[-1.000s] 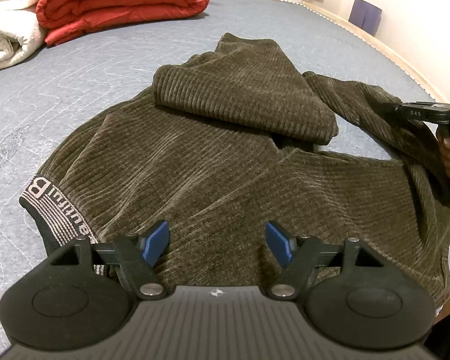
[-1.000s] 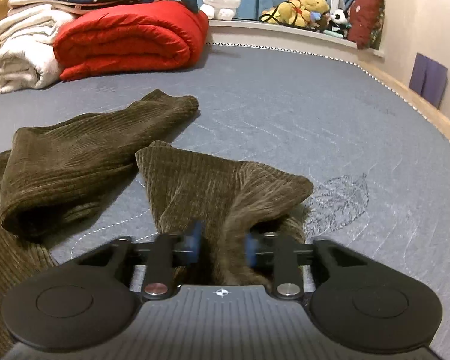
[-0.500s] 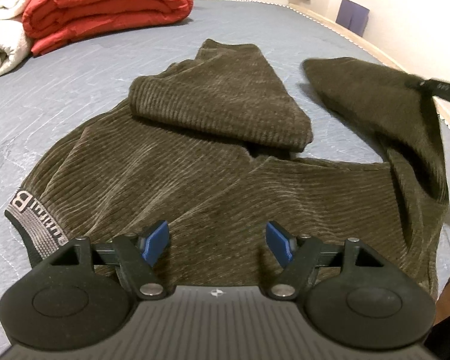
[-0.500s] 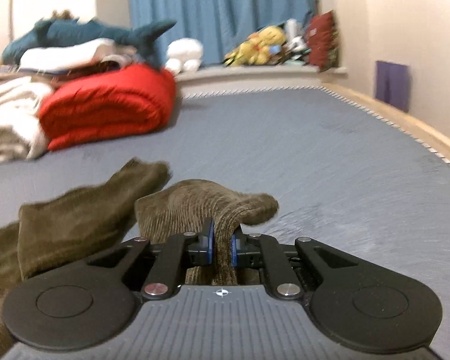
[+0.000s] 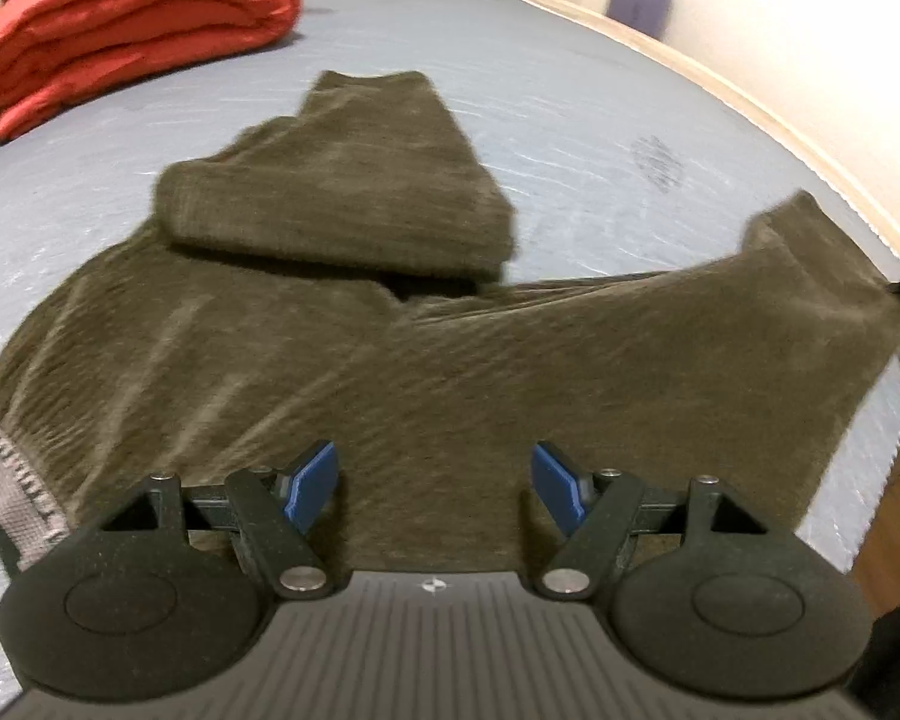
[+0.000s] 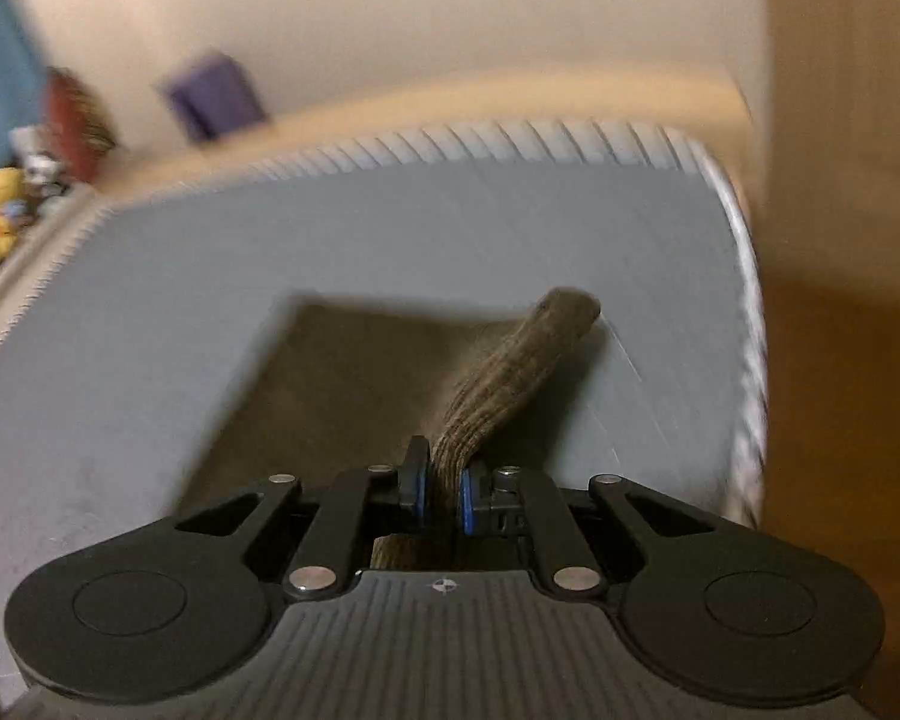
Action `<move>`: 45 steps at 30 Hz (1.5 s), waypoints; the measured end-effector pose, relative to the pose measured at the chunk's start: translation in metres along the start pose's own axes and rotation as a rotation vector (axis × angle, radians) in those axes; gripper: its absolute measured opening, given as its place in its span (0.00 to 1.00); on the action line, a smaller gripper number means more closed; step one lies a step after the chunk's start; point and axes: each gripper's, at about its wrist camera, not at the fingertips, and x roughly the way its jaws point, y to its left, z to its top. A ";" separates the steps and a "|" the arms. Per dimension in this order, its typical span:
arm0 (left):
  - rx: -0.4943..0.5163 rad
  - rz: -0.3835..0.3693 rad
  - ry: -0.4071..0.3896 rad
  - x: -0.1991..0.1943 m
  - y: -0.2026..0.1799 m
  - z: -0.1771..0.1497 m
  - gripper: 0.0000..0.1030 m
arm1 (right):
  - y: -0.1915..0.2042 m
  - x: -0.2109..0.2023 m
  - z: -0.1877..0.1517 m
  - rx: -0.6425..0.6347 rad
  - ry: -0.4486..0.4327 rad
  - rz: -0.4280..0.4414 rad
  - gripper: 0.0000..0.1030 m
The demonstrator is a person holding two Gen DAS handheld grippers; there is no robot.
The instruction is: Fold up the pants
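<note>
The fold is barely begun, as I judge it. The pants [image 5: 342,360] lie spread on the bed [image 5: 570,120], waistband [image 5: 6,480] at about 8 o'clock in the left wrist view, one leg [image 5: 342,198] already doubled back on itself toward 12 o'clock, and the other leg [image 5: 750,324] drawn out toward 3 o'clock, where its far end is pinched and lifted. Neither leg lies on the other yet, and the body of the garment is still flat and open, so the legs have to be brought together and the whole thing folded down (most of the work, by my reckoning).

The left gripper [image 5: 435,483] hangs over the seat of the pants with its blue pads wide apart and nothing between them. The right gripper [image 6: 443,492] is clenched on the cuff of the stretched leg [image 6: 510,378], the cloth squeezed between its pads.

The left wrist view gives the whole layout: both legs, the waistband, the red duvet [image 5: 132,24] at 11 o'clock, and only a sliver of the other tool at the right edge. The right wrist view (badly blurred) shows what the left cannot: the pinch itself, with the ribbed fabric rising out of the closed pads, and the corner of the bed [image 6: 732,276] close beyond it.
</note>
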 end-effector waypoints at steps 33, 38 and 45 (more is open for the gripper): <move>0.556 -0.438 -0.008 -0.029 -0.100 -0.030 0.07 | -0.052 -0.018 0.041 0.110 -0.223 0.160 0.07; 0.571 -0.497 0.111 -0.014 -0.094 -0.048 0.12 | -0.059 -0.013 0.035 0.106 -0.138 -0.078 0.07; 0.438 -0.570 -0.037 -0.046 -0.058 -0.033 0.44 | -0.068 -0.020 0.033 0.142 -0.193 -0.266 0.33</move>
